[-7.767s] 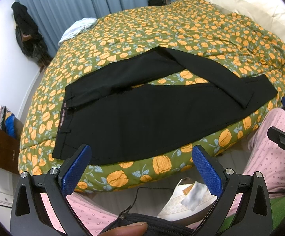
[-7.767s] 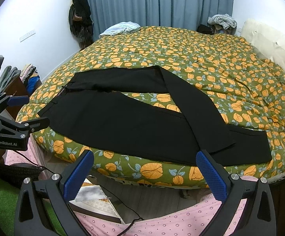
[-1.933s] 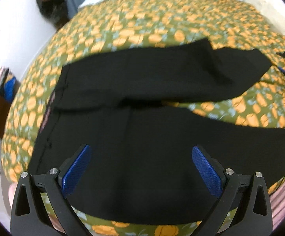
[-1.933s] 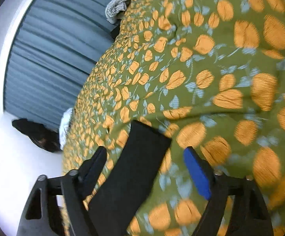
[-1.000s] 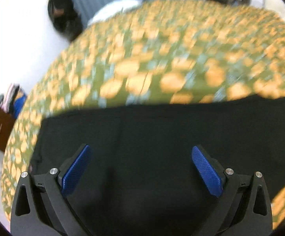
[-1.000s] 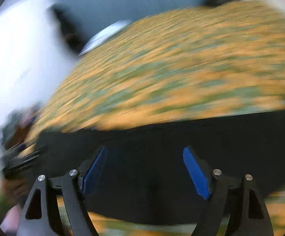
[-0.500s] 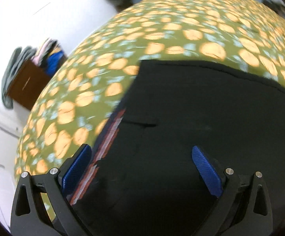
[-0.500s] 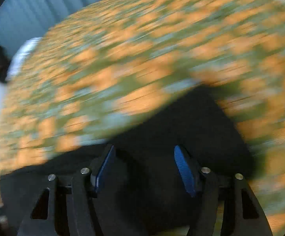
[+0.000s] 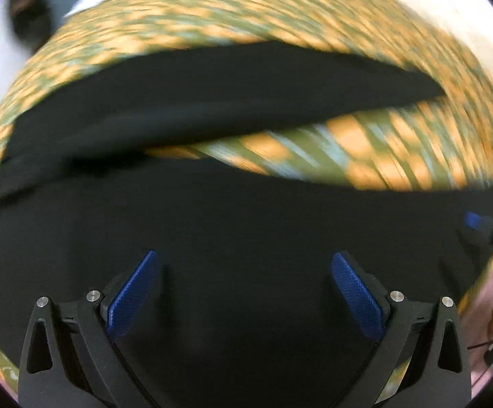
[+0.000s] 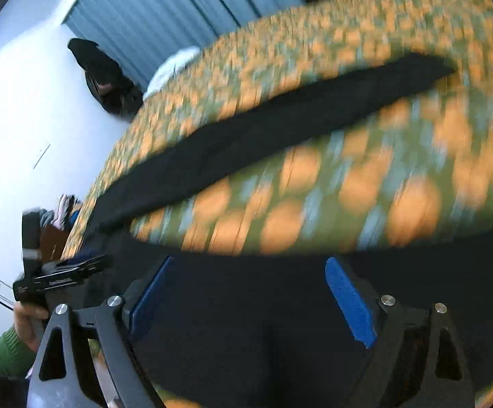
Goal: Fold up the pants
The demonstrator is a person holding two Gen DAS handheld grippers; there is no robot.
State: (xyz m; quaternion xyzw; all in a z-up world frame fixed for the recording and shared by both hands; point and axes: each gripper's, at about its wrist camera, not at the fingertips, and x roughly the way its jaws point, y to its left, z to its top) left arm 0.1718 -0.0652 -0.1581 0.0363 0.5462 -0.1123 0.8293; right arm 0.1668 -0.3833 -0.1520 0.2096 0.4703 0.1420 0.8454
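In your left wrist view, the left gripper [image 9: 243, 292] stands spread and empty over the near leg of the black pants [image 9: 246, 231] on the floral bedspread [image 9: 365, 149]; the far leg splays away. In your right wrist view, the right gripper [image 10: 246, 292] is opening, empty, above that leg. Grabbing one layer could drag the legs further apart.

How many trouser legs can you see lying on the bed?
2: the far leg stretches across the flowered bedspread; the near leg lies under the left gripper.
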